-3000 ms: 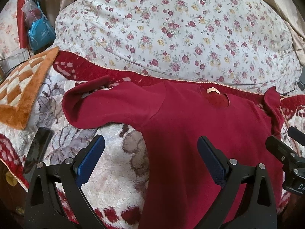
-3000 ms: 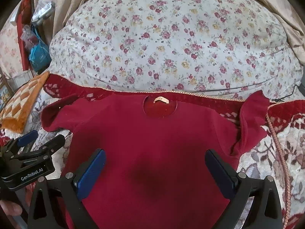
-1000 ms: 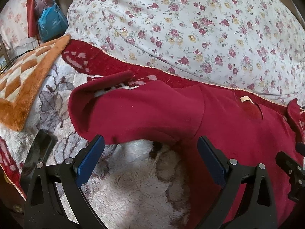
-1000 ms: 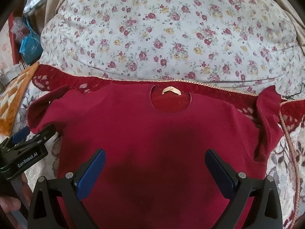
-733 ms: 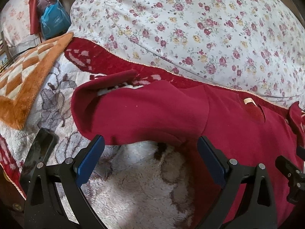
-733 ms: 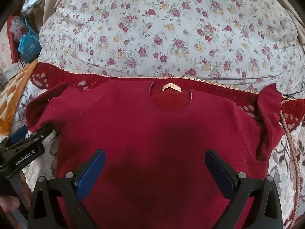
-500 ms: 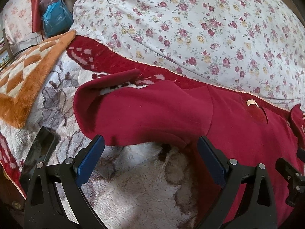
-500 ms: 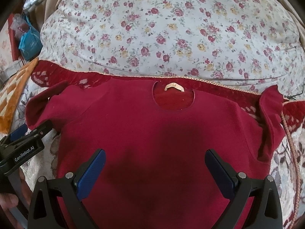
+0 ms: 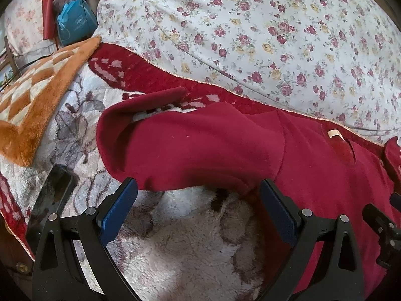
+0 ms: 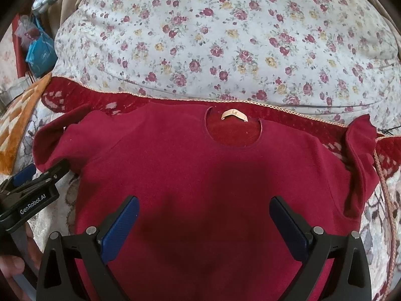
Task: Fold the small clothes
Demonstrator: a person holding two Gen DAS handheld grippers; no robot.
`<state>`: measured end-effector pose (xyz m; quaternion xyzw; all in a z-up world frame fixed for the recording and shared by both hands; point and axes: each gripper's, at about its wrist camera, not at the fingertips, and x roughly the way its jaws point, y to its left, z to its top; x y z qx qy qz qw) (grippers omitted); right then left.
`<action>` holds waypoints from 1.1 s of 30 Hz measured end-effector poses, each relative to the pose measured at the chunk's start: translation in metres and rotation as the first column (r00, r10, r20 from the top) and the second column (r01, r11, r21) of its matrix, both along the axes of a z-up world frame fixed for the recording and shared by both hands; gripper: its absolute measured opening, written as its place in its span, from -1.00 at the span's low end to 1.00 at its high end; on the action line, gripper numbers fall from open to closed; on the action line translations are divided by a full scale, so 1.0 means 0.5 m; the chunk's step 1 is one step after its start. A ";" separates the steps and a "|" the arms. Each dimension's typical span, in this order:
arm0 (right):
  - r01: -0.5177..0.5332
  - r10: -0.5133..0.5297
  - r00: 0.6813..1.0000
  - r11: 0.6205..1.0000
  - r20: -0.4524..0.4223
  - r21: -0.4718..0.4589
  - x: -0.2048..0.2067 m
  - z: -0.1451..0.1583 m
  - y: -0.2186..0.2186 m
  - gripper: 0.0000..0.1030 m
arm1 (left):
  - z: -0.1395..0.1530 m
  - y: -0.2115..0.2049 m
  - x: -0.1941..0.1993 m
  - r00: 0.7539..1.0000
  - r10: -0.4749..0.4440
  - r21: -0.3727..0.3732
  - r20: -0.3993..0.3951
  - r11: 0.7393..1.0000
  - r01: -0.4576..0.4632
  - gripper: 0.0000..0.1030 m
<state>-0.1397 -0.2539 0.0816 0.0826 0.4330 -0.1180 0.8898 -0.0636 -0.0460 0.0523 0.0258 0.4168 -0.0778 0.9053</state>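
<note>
A dark red short-sleeved top [image 10: 208, 175] lies flat on the bed, neck hole and tan label [image 10: 234, 114] towards the floral pillow. Its left sleeve [image 9: 190, 148] bulges up, with the cuff curled over at the far end. My left gripper [image 9: 198, 208] is open just in front of that sleeve's lower edge, above the fluffy blanket, holding nothing. My right gripper [image 10: 204, 223] is open over the top's chest, with nothing between its fingers. The right sleeve [image 10: 361, 158] stands crumpled at the far right. The left gripper [image 10: 32, 183] also shows in the right wrist view beside the left sleeve.
A large floral pillow [image 10: 225, 40] fills the back. A fluffy white and red blanket [image 9: 190, 245] covers the bed. An orange checked mat [image 9: 37, 95] lies at left, with a dark phone [image 9: 50, 195] near the bed's edge. A blue bag [image 9: 75, 22] sits back left.
The left gripper has slid left from the top's body to the left sleeve and drawn close to it. The right gripper has moved forward over the chest. Both stayed open.
</note>
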 end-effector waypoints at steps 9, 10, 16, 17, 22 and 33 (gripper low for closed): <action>0.007 -0.007 1.000 0.999 0.003 0.049 0.016 0.005 -0.025 1.00 | -0.021 -0.005 0.009 1.000 0.004 0.056 -0.022 0.998 -0.003 0.90; 0.004 -0.005 1.000 0.999 0.016 0.049 0.014 0.011 -0.027 1.00 | -0.018 -0.001 0.008 1.000 0.008 0.041 -0.018 0.999 -0.007 0.90; -0.001 0.000 1.000 0.999 0.009 0.038 0.011 0.012 -0.023 1.00 | 0.008 0.016 0.012 0.999 0.033 0.034 0.013 0.999 -0.033 0.90; -0.002 0.001 1.000 0.999 0.009 0.047 0.011 0.010 -0.023 1.00 | 0.013 0.023 0.017 0.999 0.041 0.029 0.013 0.999 -0.041 0.90; -0.020 0.019 1.000 0.999 0.002 0.028 0.014 0.002 -0.014 1.00 | 0.031 0.052 0.042 0.995 0.094 0.009 0.021 0.996 -0.094 0.90; -0.022 0.023 1.000 0.999 -0.010 0.048 0.026 -0.015 -0.017 1.00 | 0.025 0.075 0.071 0.991 0.131 0.018 -0.020 0.991 -0.130 0.90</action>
